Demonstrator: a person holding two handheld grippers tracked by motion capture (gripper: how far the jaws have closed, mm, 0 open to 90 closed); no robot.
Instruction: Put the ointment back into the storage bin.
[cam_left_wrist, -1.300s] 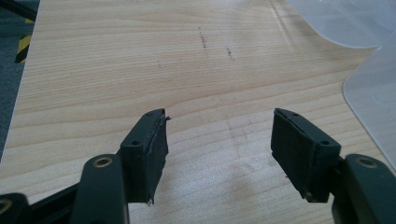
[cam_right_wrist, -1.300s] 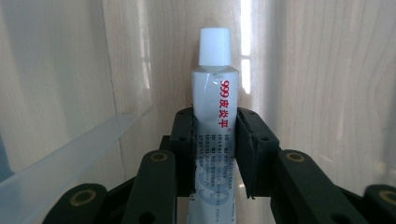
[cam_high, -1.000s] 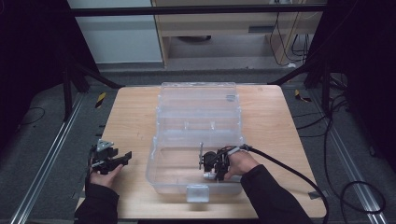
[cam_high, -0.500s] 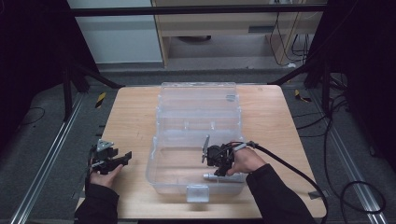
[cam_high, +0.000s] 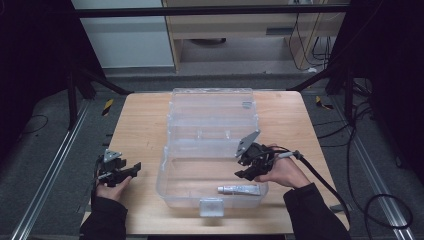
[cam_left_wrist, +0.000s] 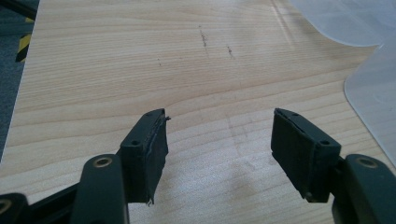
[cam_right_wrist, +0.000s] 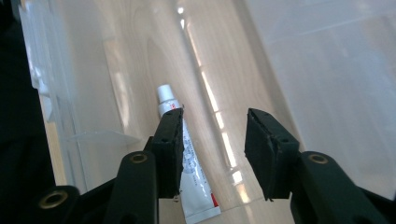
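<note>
inside the clear box (cam_high: 176, 192), near its front wall, the tube (cam_high: 239, 189) is lying flat. the right claw (cam_high: 248, 167) is hanging above it, jaws apart and empty; lifting straight up is avoiding snags. the left claw (cam_high: 131, 170), open and empty, is idling over the worktop (cam_high: 140, 125).

White tube (cam_high: 239, 189) flat in clear box (cam_high: 176, 187)
</note>
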